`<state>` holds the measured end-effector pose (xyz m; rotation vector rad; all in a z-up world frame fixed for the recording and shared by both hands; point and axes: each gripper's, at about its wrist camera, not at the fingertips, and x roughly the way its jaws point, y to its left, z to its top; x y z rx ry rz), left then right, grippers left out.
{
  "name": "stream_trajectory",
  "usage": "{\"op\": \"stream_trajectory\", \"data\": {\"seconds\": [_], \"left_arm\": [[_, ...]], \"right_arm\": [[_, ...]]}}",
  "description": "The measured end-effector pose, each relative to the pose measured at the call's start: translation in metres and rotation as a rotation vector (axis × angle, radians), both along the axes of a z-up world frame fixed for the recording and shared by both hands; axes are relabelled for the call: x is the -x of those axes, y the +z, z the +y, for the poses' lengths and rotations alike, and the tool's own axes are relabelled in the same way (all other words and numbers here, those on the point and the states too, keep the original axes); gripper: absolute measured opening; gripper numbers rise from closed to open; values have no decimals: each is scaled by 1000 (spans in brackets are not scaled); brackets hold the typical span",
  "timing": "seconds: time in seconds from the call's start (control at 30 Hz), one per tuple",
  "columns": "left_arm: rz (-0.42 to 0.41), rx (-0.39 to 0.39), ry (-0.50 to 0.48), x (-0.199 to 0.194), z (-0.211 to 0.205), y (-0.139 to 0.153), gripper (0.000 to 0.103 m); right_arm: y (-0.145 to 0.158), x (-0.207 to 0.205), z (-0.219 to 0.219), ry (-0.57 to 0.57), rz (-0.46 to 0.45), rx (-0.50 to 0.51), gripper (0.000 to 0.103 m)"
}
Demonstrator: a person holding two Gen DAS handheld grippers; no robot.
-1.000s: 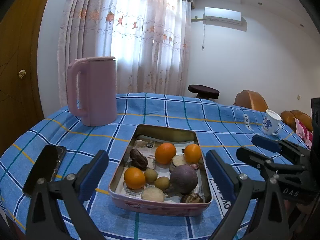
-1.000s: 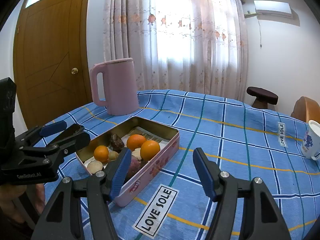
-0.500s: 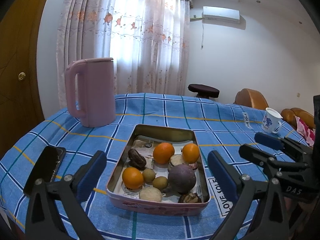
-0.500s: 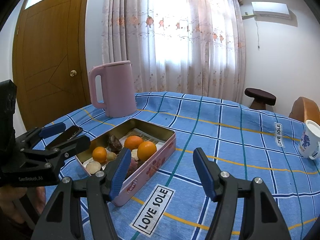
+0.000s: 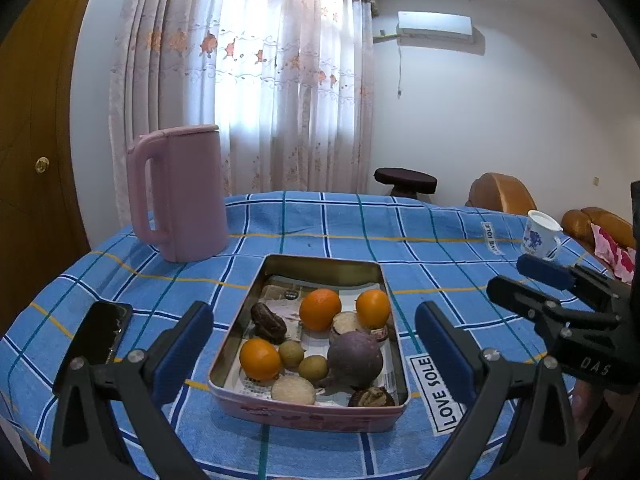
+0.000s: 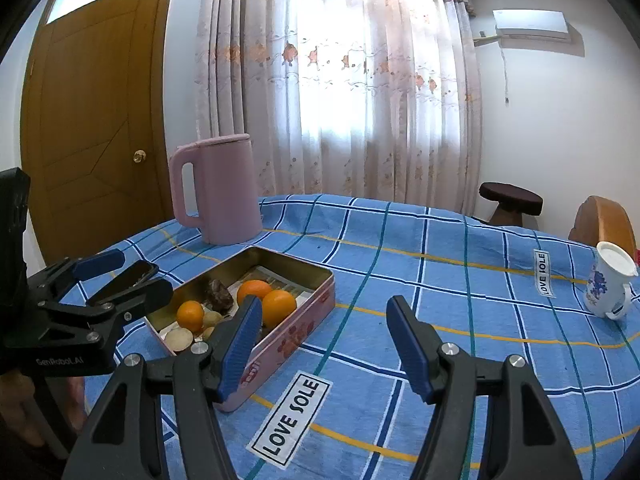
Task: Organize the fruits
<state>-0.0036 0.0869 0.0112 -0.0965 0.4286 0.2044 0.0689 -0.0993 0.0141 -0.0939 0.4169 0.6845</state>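
Closest in the left view: left gripper [image 5: 312, 344], blue fingers spread wide, nothing held, hanging just in front of the pink tin [image 5: 256, 300]. To the side, right gripper [image 6: 322, 340], also spread wide and holding nothing, over bare blue checked cloth [image 6: 440, 280] just right of the tin.

Inside the tin, at the near end: a pale round fruit [image 5: 293, 390] and a dark wrinkled one [image 5: 371, 397]. Next, an orange [image 5: 260, 359], two small green-brown balls [image 5: 291, 354] and a big purple fruit [image 5: 355, 358], all close together. Farther back, a brown lumpy piece [image 5: 269, 322] and two more oranges [image 5: 320, 309].

Left of the tin, a black phone [image 5: 98, 338] lying flat. Farther off, a tall pink jug [image 5: 184, 196] and, well to the right, a white cup [image 5: 540, 236] with blue flowers. Last, the curtains [image 5: 260, 80].
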Motion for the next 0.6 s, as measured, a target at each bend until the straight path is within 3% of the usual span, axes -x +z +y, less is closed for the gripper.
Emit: {"op": "stream_trajectory", "data": {"seconds": [0.6], "left_arm": [[7, -2, -3, -3, -3, -4, 103]], "right_arm": [[-10, -8, -21, -40, 20, 11, 66]]}}
